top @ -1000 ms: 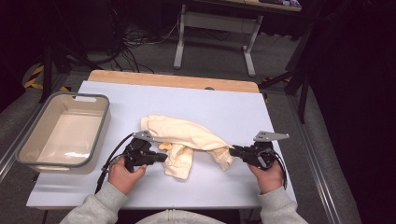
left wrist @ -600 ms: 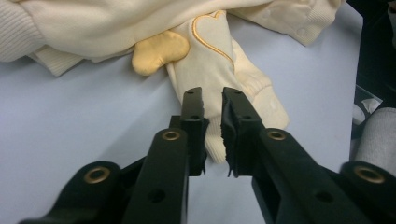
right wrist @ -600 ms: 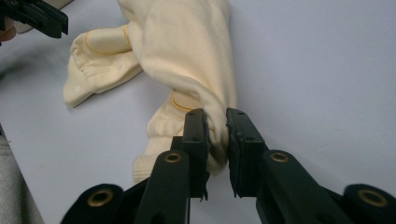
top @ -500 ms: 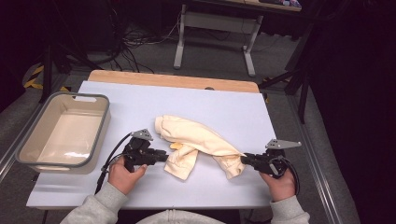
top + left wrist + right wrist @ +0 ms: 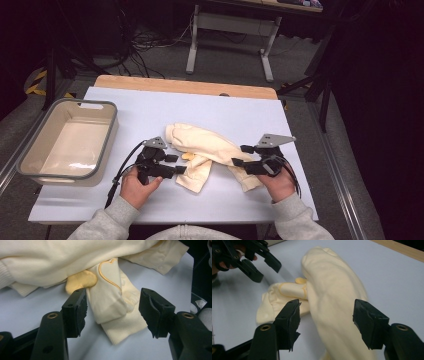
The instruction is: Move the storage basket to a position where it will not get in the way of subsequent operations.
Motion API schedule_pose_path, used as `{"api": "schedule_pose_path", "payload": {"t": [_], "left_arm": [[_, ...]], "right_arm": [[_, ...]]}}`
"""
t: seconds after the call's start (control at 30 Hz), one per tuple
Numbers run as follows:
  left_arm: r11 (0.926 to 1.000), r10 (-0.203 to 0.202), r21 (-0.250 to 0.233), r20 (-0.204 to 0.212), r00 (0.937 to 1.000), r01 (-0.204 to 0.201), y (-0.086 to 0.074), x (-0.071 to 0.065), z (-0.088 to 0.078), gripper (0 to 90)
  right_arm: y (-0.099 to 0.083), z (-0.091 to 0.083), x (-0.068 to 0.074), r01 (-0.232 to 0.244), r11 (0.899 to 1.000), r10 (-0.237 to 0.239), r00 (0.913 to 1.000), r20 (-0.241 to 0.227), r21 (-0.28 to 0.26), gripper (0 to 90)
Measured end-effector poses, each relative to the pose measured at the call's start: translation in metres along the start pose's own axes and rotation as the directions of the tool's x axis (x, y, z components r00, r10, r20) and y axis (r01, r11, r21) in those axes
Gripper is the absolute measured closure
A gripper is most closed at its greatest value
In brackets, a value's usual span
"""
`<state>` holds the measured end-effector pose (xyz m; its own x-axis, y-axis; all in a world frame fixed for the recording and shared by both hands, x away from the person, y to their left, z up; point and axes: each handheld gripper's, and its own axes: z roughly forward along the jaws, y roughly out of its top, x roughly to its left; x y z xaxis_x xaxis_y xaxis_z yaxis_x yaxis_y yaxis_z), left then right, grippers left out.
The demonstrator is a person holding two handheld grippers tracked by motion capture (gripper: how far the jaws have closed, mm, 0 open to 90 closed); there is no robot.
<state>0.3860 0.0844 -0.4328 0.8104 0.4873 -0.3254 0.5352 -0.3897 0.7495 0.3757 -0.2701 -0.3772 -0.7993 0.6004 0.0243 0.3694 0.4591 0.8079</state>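
Between our two grippers, a cream garment lies let go on the table.

Our left gripper [image 5: 181, 164] has just been opening its jaws; they stand apart with a folded cuff of the cream garment [image 5: 210, 152] between them, the pads off the cloth. Our right gripper [image 5: 239, 155] has likewise just been spreading, its jaws either side of the long sleeve without pressing it. The garment rests crumpled near the middle of the white table [image 5: 150, 110], a yellow patch [image 5: 81, 281] peeking from under a fold. Well apart to the left sits the empty grey bin [image 5: 107, 145]. We judge this the release after a fold or pull; next we need a fresh grip on an edge.
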Motion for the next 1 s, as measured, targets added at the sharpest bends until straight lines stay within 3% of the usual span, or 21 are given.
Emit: {"api": "schedule_pose_path", "payload": {"t": [0.1,0.2,0.37,0.47,0.5,0.53,0.67,0.7,0.73,0.87,0.93,1.0], "left_arm": [[0.9999,0.005,0.01,0.012,0.9999,-0.005,0.001,-0.002,0.004,40.0],[0.9999,0.002,0.017,0.005,1.0,-0.002,0.003,-0.004,0.011,33.4],[0.9991,0.012,0.041,-0.036,0.9993,-0.011,0.004,-0.008,0.025,22.4],[0.9993,-0.001,0.036,-0.009,1.0,0.002,0.004,-0.008,0.028,18.9],[0.9993,0.008,0.036,0.021,0.9997,-0.008,0.004,-0.008,0.03,16.1],[0.9992,0.012,0.038,0.009,0.9999,-0.012,0.004,-0.009,0.032,16.3],[0.9968,0.036,0.073,-0.016,0.9992,-0.035,0.004,-0.011,0.036,35.6],[0.9964,0.039,0.076,-0.016,0.9991,-0.037,0.004,-0.013,0.037,35.6],[0.9943,0.058,0.091,-0.021,0.9981,-0.056,0.003,-0.014,0.037,51.3],[0.9937,0.058,0.097,-0.025,0.998,-0.055,0.002,-0.014,0.034,73.0],[0.9925,0.064,0.106,-0.026,0.9976,-0.061,0.002,-0.014,0.033,79.9],[0.9922,0.069,0.105,-0.022,0.9974,-0.066,0.0,-0.018,0.031,83.1]], "right_arm": [[0.015,0.018,0.01,0.035,0.999,-0.034,0.9989,-0.032,0.006,38.8],[0.025,0.031,0.015,0.06,0.998,-0.059,0.9971,-0.047,0.016,38.8],[0.035,0.051,0.015,0.071,0.997,-0.068,0.995,-0.074,0.036,39.3],[0.038,0.058,0.014,0.069,0.997,-0.065,0.9944,-0.084,0.042,39.7],[0.039,0.06,0.014,0.07,0.997,-0.066,0.9944,-0.083,0.043,39.9],[0.039,0.062,0.014,0.071,0.996,-0.067,0.9943,-0.082,0.045,40.1],[0.042,0.068,0.013,0.07,0.996,-0.066,0.9944,-0.083,0.048,40.7],[0.043,0.07,0.013,0.072,0.996,-0.067,0.9943,-0.083,0.052,41.0],[0.046,0.077,0.013,0.082,0.995,-0.076,0.9932,-0.088,0.058,41.0],[0.05,0.09,0.015,0.1,0.993,-0.093,0.9879,-0.125,0.055,39.1],[0.051,0.093,0.016,0.107,0.992,-0.099,0.9869,-0.127,0.058,38.6],[0.054,0.106,0.019,0.145,0.986,-0.134,0.983,-0.126,0.082,38.4]]}}
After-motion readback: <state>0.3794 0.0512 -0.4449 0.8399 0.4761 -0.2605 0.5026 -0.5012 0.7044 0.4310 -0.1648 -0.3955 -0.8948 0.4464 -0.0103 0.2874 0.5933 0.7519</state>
